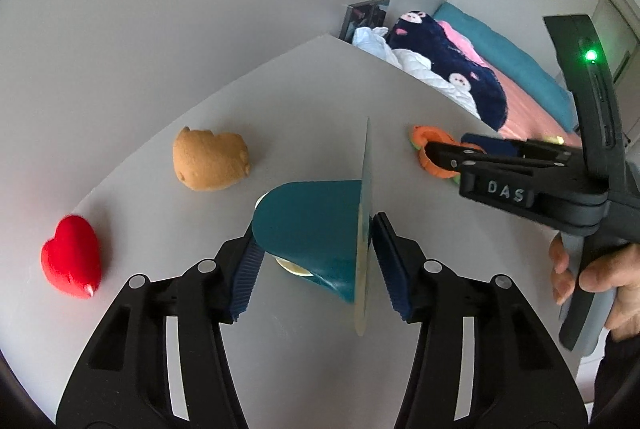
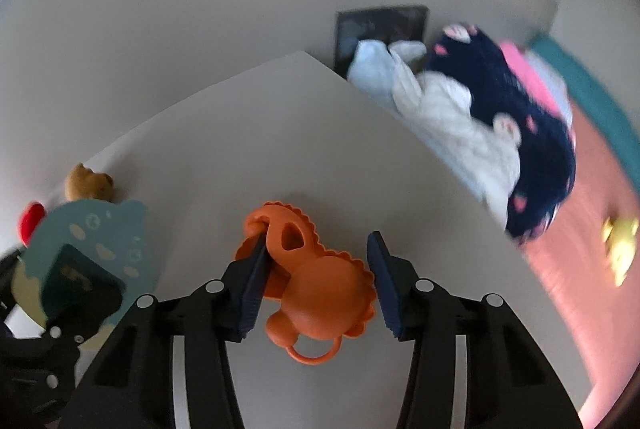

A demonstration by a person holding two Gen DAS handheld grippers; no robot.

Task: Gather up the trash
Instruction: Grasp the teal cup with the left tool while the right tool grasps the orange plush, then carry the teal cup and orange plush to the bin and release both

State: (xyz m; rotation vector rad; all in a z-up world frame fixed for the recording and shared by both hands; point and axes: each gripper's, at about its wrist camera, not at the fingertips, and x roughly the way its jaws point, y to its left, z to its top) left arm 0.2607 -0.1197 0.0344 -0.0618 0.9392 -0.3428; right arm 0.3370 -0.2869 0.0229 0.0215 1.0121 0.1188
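My left gripper [image 1: 316, 261] is shut on a teal dustpan [image 1: 316, 225]; its fingers [image 1: 246, 275] press the teal body and its flat plate stands on edge on the white table [image 1: 280, 89]. The dustpan also shows in the right wrist view [image 2: 96, 245]. My right gripper [image 2: 316, 285] is open, its fingers [image 2: 250, 287] on either side of an orange rubber toy [image 2: 316, 289] lying on the table; the left pad touches it. The orange toy shows in the left wrist view [image 1: 430, 149] under the right gripper [image 1: 440, 153].
A brown plush bear [image 1: 210, 159] and a red heart toy [image 1: 72, 255] lie on the table's left part. Beyond the table's right edge is a bed with a navy blanket [image 1: 452, 69], white cloth [image 2: 440, 109], a pink sheet [image 2: 580, 249] and a yellow object [image 2: 620, 241].
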